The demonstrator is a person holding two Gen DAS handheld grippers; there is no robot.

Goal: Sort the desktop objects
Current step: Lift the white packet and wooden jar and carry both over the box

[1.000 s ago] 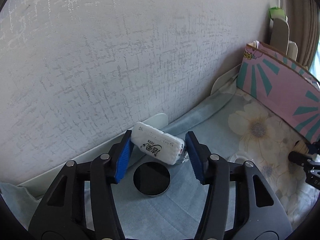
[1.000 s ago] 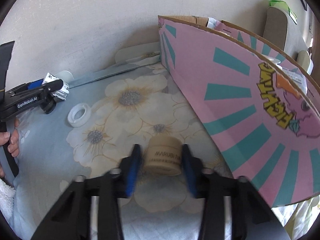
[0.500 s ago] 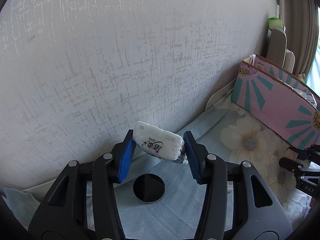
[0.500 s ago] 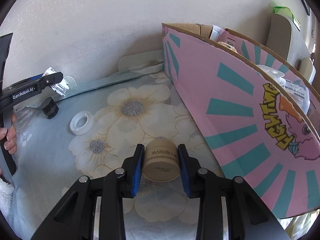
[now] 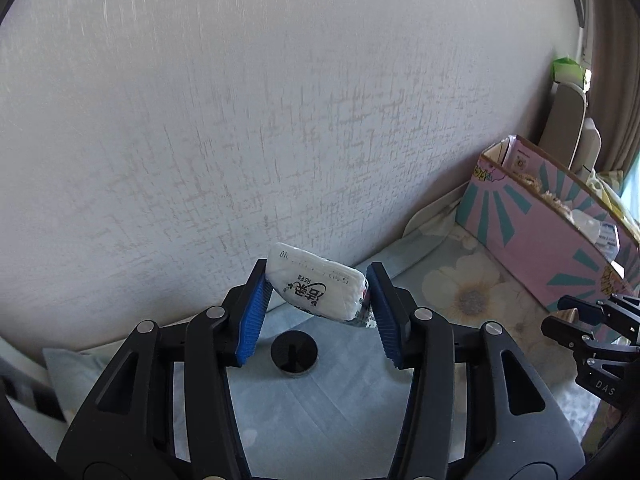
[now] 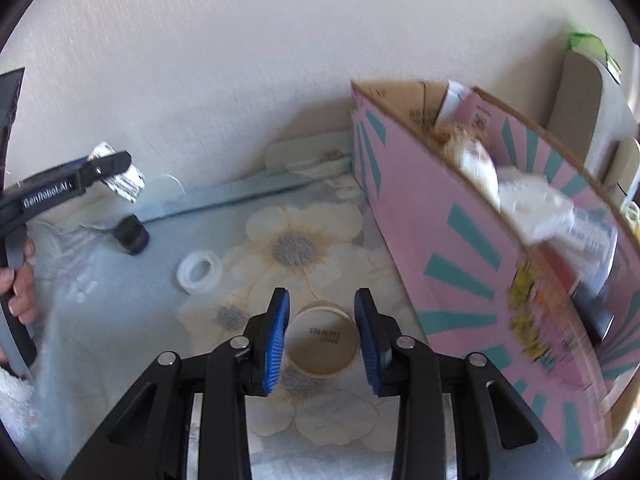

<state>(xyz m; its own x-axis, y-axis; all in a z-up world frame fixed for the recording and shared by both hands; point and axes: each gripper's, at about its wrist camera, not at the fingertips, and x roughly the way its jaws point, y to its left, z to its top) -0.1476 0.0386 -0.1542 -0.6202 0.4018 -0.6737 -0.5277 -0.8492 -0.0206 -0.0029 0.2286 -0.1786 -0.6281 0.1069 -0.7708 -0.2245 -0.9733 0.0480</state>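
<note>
Change since earlier frames: both claws are riding higher above the floral cloth than a second ago, each carrying its load; the black cap is looking smaller and farther below the left claw, and the jar is now showing its underside.
Left claw [image 5: 318,300]: its blue pads are pressing on the two ends of a white tissue pack [image 5: 318,290], holding it tilted in the lower centre of the left wrist view, clear of the cloth.
Left claw from the right wrist view [image 6: 106,166]: sitting at the left edge, with the pack's crinkled end [image 6: 126,184] sticking out past the tip; a hand [image 6: 20,276] is gripping the handle below.
Right claw [image 6: 322,336]: clamped on a beige jar [image 6: 322,340], lower centre of the frame, with printed digits on the base facing the camera.
Right claw from the left wrist view [image 5: 592,328]: showing at the right edge, the jar mostly hidden.
Surface [image 6: 120,300]: covered by a pale blue cloth with large flowers.
Black cap [image 5: 294,354]: lying on the cloth below the held pack.
Tape ring [image 6: 199,270]: clear, lying flat left of centre in the right wrist view, near the black cap [image 6: 130,234].
Pink box [image 6: 460,248]: open cardboard with teal rays, standing at the right, packed with blurred items.
Wall [image 5: 280,100]: textured, pale, filling the upper frame.
</note>
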